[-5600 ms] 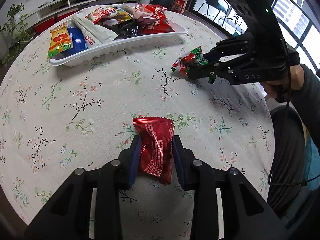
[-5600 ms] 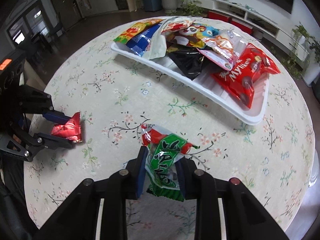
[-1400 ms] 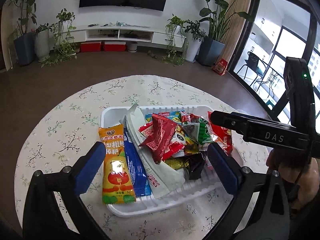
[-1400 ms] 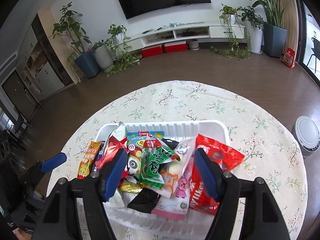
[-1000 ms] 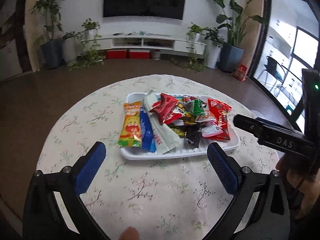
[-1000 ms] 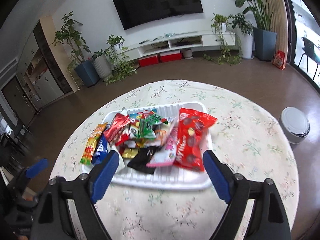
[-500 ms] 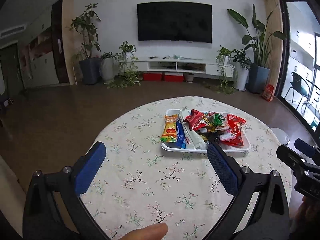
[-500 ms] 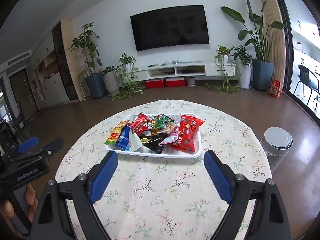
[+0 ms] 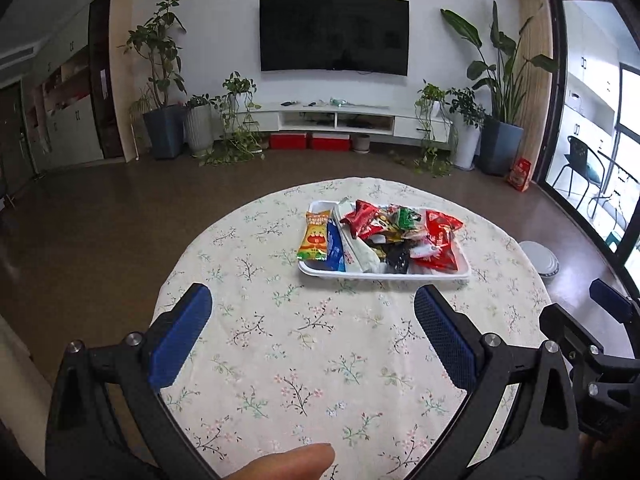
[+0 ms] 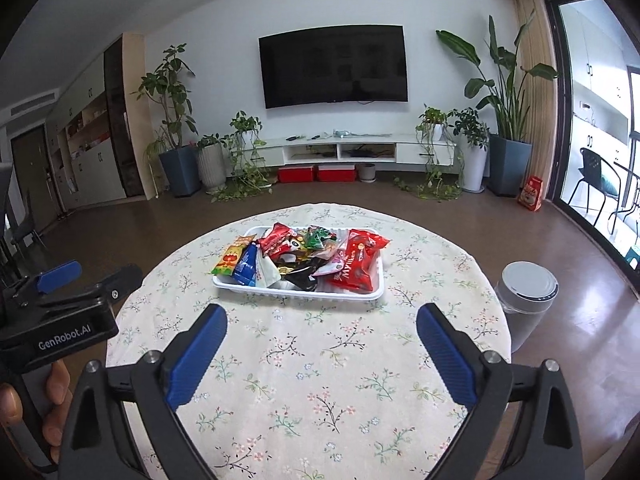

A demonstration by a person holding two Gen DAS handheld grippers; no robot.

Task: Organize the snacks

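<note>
A white tray (image 9: 463, 272) (image 10: 378, 293) sits at the far side of the round floral table (image 9: 304, 352) (image 10: 320, 360), piled with several snack packets: an orange bar (image 9: 314, 236), a blue pack (image 10: 246, 266), a red bag (image 10: 356, 264), a green pack (image 10: 318, 236). My left gripper (image 9: 312, 312) hangs over the near table edge, open and empty. My right gripper (image 10: 322, 322) is back from the tray too, its jaws opening wide with nothing between them. Each gripper shows at the edge of the other's view.
A grey lidded bin (image 10: 526, 300) stands on the floor right of the table. A fingertip (image 9: 288, 460) shows at the bottom edge. Beyond are a TV (image 9: 334, 34), a low cabinet, potted plants and a glass door on the right.
Both grippers have pulled back and up from the tray, which now looks small and far. The red and green packets held earlier lie in the tray. The right jaws have spread a little.
</note>
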